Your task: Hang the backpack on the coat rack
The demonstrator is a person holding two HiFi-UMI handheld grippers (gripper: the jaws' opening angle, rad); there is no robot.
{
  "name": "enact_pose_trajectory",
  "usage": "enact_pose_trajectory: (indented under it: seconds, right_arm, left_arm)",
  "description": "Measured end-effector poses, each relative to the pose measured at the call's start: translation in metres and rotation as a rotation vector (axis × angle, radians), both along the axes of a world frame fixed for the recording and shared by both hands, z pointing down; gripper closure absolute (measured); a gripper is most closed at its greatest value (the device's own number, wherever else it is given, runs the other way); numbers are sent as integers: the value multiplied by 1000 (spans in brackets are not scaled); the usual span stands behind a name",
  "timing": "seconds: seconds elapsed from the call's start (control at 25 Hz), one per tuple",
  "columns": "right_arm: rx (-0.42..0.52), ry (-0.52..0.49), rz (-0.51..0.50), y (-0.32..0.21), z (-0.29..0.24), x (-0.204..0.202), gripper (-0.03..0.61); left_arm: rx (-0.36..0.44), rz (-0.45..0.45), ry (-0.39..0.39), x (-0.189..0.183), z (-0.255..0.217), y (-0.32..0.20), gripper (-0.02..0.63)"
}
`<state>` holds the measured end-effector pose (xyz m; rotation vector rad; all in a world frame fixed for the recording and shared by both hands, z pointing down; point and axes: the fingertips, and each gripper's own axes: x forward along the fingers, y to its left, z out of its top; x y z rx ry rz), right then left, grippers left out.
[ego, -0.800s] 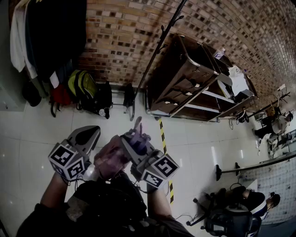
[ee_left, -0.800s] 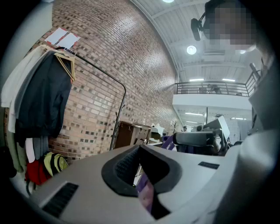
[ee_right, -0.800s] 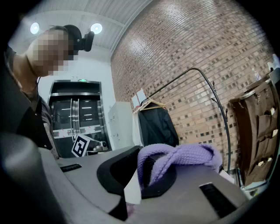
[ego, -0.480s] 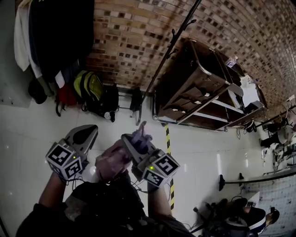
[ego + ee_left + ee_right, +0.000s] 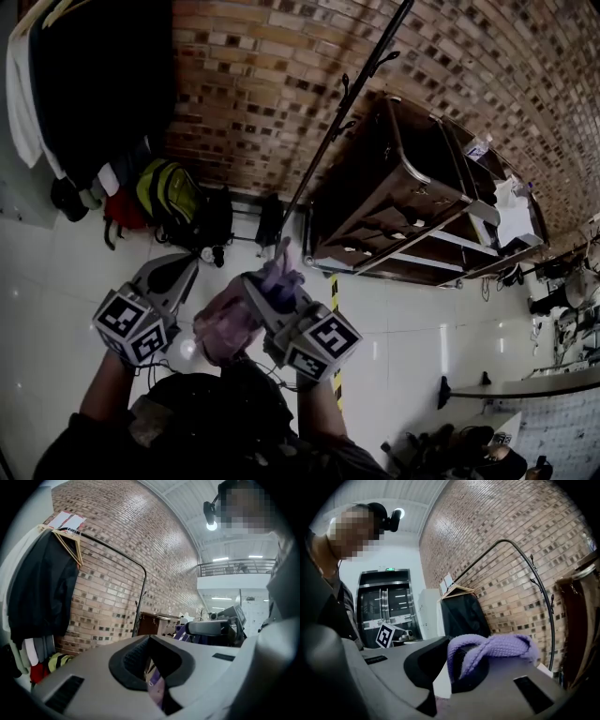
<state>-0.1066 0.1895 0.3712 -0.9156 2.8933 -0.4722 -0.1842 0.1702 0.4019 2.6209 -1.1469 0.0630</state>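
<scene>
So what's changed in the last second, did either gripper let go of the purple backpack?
Nothing was let go. Only the view moved: the coat rack pole and wooden cabinet now look slightly nearer. The right gripper stays shut on the purple loop of the backpack, the left gripper on its strap, both held in front of the person as before.

Looks like a loft-style work hall: bare brick wall [image 5: 253, 84] ahead, dark coats [image 5: 103, 84] on a rail [image 5: 119, 557] beyond the left tongs [image 5: 173, 272], wooden shelving [image 5: 394, 187] and striped floor tape [image 5: 334, 292] past the right tongs [image 5: 274, 279], glossy tiled floor [image 5: 56, 272] beneath both.
</scene>
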Motion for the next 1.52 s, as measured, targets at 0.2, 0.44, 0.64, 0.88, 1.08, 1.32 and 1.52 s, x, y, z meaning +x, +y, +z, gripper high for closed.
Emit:
enact_pose_trajectory:
  seconds: [0.2, 0.44, 0.64, 0.88, 1.08, 1.32, 1.52]
  right_arm:
    - [9, 27, -27, -54, -3, 34, 575]
    - [23, 37, -50, -109, -4, 71, 575]
    - [18, 45, -71, -147, 3, 96, 574]
    - [10, 56, -75, -186, 10, 119, 575]
    - [6, 67, -80, -213, 12, 123, 575]
    - [18, 69, -82, -262, 13, 122, 575]
    - [10, 65, -79, -314, 10, 118, 575]
  left_arm:
    - [1, -30, 6, 36, -10, -54, 600]
    - [7, -66, 7, 72, -8, -108, 600]
    - [5, -66, -2, 100, -2, -147, 600]
    - [15, -78, 10, 121, -4, -185, 600]
    - [14, -71, 13, 126, 0, -214, 600]
    - [16, -29, 24, 136, 10, -269, 600]
    - [16, 22, 31, 144, 14, -328, 600]
